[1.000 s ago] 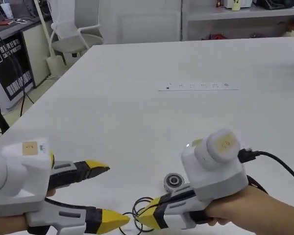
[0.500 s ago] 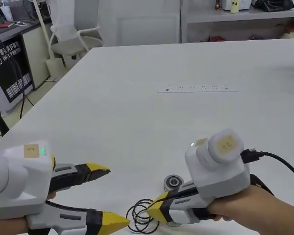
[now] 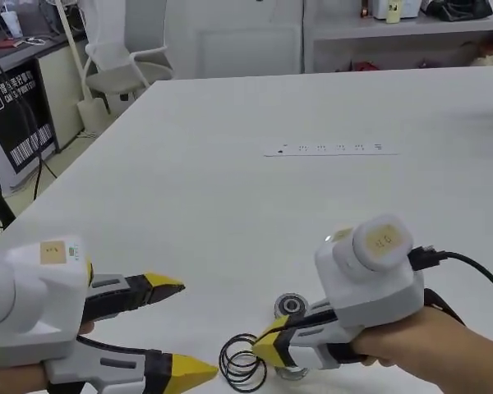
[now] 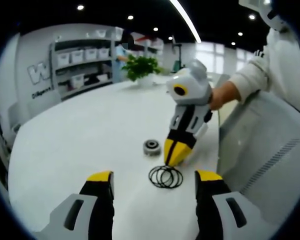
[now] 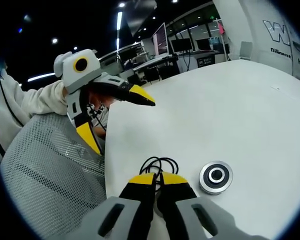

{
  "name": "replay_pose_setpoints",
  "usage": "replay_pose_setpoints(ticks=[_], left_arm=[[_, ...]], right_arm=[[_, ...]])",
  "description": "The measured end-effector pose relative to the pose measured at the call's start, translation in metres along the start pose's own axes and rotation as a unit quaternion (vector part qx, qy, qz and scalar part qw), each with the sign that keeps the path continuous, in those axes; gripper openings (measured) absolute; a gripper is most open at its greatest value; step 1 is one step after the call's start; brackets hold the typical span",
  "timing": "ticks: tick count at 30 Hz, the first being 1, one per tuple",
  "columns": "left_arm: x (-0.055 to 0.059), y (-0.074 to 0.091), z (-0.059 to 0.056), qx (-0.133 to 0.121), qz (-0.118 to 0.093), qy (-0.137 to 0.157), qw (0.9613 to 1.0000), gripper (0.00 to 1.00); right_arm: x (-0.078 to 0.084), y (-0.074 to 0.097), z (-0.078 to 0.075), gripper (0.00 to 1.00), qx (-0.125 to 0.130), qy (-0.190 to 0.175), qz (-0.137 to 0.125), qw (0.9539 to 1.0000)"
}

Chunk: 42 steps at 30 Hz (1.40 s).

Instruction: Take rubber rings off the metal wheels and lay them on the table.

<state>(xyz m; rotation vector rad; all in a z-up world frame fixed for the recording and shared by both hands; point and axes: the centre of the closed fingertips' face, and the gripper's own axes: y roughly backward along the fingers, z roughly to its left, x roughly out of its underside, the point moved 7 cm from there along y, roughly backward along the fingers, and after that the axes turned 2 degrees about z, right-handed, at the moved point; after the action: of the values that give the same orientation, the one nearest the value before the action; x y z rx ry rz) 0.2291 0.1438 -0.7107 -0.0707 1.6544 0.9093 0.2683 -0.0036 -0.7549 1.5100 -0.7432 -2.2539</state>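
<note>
Right tongs (image 3: 260,350) drew back, closed | left tongs (image 3: 197,328) wide open | rubber rings (image 3: 245,363): thin black overlapping loops

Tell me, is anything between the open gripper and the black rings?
Nothing visible. Bare table lies between the left gripper and the rubber rings. The shut right gripper has its tips at the rings' far edge, near the metal wheel.

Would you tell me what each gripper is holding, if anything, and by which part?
Left gripper: open, holding nothing. Right gripper: shut at the near edge of the rubber rings; whether a ring is pinched cannot be told.
</note>
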Motion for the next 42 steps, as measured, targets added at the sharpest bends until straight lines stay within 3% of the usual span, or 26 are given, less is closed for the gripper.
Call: replay_pose_setpoints(ticks=[12,16,19,29,42], left_arm=[[0.000,0.000,0.000,0.000,0.000,0.000,1.0000,0.67],[0.000,0.000,0.000,-0.001,0.000,0.000,1.0000,0.67],[0.000,0.000,0.001,-0.002,-0.001,0.000,1.0000,0.67],[0.000,0.001,0.000,-0.004,-0.004,0.001,1.0000,0.69],[-0.002,0.002,-0.002,0.002,-0.011,0.007,0.9999,0.76]], right_arm=[[0.001,-0.003,0.007,0.07,-0.009,0.027,0.011,0.9995],[0.000,-0.002,0.007,0.10,-0.001,0.050,0.014,0.9986],[-0.001,0.001,0.005,0.11,0.001,0.047,0.013,0.9988],[-0.009,0.015,-0.002,0.14,0.018,0.039,-0.008,0.9990],[-0.021,0.039,-0.009,0.26,0.046,0.040,-0.035,0.9976]])
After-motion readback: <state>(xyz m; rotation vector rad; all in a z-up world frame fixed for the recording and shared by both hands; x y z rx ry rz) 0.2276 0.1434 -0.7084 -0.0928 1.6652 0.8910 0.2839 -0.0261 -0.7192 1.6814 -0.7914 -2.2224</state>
